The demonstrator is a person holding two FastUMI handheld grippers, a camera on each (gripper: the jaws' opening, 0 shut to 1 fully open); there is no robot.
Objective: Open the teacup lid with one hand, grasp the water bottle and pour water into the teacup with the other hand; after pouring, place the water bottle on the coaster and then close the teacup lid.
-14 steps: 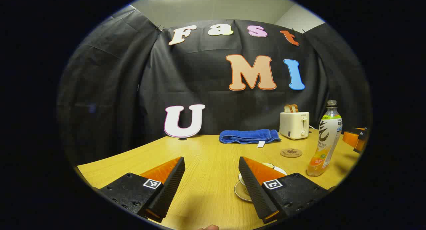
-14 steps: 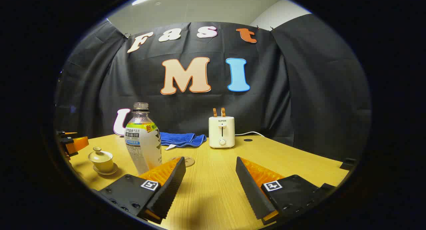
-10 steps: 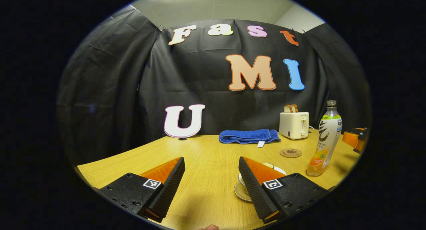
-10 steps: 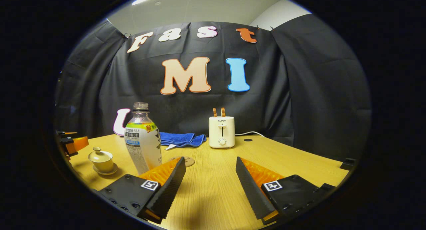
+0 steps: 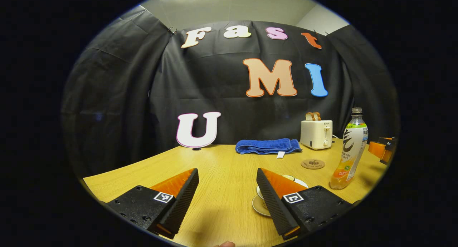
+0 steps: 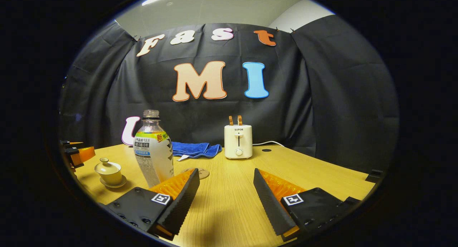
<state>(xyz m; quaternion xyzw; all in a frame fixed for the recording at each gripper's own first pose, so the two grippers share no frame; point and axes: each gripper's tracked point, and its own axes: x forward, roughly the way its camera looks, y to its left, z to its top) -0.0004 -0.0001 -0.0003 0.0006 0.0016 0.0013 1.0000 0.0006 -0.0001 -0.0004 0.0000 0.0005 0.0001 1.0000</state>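
nothing moved since earlier. both claws gape over wood-grain worktop (image 6: pixel 229 204): left claw (image 5: pixel 227 175) beside lidded ceramic teacup (image 6: pixel 109 172), frame left; right claw (image 6: pixel 226 175) near ribbed plastic water bottle (image 6: pixel 153 150); round coaster (image 5: pixel 312 164) right-centre.

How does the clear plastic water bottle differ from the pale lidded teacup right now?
The clear plastic water bottle stands tall and slim, its neck uncapped; the pale lidded teacup is short, squat and covered. The bottle rests directly on the wooden table, the teacup on a saucer. Both stand upright and ungripped.
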